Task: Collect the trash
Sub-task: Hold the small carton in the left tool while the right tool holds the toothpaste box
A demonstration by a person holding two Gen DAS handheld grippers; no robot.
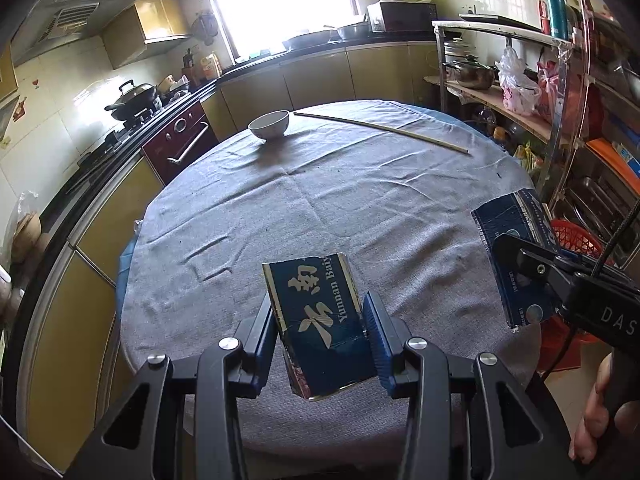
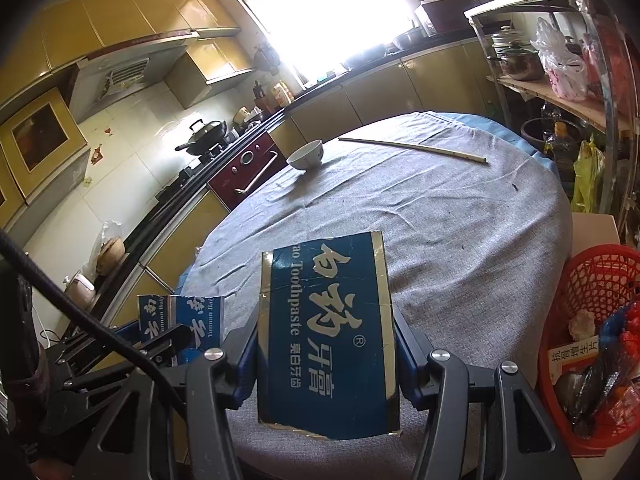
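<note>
With both claws part-open and clamped, left gripper [image 1: 322, 332] on one torn toothpaste box half [image 1: 320, 320], right gripper [image 2: 326, 344] on the other half [image 2: 326, 336], I'd swing right first, keeping squeeze, over the red basket [image 2: 596, 276] at frame's lower right

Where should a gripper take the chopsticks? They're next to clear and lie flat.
Grip the chopsticks near mid-length, coming from above with fingers straddling the thin shafts. They lie flat on the cloth, so nothing offers a side hold; the bowl sits clear of the middle.
</note>
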